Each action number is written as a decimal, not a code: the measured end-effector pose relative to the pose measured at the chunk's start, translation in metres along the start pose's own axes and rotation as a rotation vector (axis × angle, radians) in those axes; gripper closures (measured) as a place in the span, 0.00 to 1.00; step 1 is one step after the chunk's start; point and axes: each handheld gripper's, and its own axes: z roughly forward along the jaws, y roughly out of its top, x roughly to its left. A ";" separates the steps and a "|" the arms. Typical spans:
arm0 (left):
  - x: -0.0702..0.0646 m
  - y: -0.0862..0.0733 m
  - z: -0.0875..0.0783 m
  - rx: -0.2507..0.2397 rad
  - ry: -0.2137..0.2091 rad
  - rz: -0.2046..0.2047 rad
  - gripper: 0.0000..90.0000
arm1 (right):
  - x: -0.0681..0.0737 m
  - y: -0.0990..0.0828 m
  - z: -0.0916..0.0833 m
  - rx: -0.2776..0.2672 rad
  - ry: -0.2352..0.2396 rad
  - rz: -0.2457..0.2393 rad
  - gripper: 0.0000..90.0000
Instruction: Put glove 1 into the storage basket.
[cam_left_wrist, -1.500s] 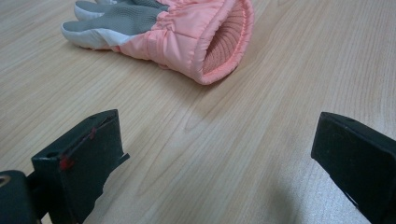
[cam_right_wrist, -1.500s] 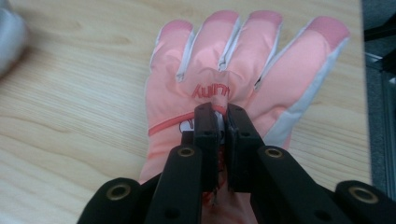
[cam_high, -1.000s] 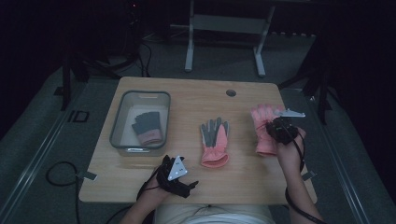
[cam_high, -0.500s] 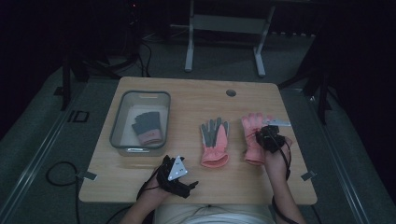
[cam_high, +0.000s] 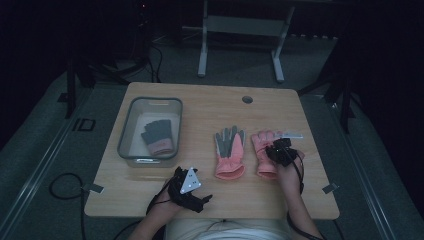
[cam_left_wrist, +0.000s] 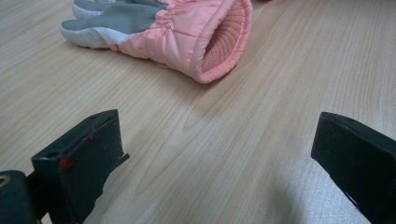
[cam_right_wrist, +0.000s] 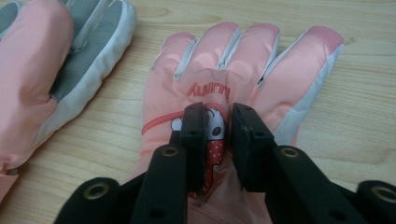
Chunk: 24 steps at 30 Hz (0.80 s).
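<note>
Two pink gloves lie side by side on the wooden table (cam_high: 210, 107). One glove (cam_high: 229, 152) shows its grey palm, and its ribbed cuff (cam_left_wrist: 219, 42) faces my left gripper (cam_left_wrist: 219, 158). That gripper (cam_high: 196, 192) rests near the front edge, open, with bare table between its jaws. The other pink glove (cam_right_wrist: 261, 60) lies back up, with a cartoon print. My right gripper (cam_right_wrist: 218, 135) sits on it (cam_high: 261, 150). Its jaws have just been opening and stand a little apart, with the printed fabric loose in the narrow gap.
A clear plastic bin (cam_high: 127, 145) stands at the table's left and holds a dark glove (cam_high: 159, 137) with a pink cuff. A round cable hole (cam_high: 247, 99) is at the back. A metal stand (cam_high: 240, 25) rises behind the table.
My right gripper moved left and down from the table's right edge with the pink glove, which now lies flat beside the other glove. Its jaws have parted slightly. The left gripper stayed put.
</note>
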 end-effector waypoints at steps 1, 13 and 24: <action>0.000 0.000 0.000 -0.002 -0.001 -0.002 0.02 | 0.000 0.000 0.000 -0.003 0.005 -0.006 0.80; 0.000 0.000 0.000 -0.001 -0.003 -0.002 0.02 | -0.022 0.019 -0.029 -0.025 0.096 -0.218 0.69; 0.000 0.000 -0.001 -0.002 0.002 -0.002 0.02 | -0.016 0.006 -0.009 0.024 0.115 -0.256 0.66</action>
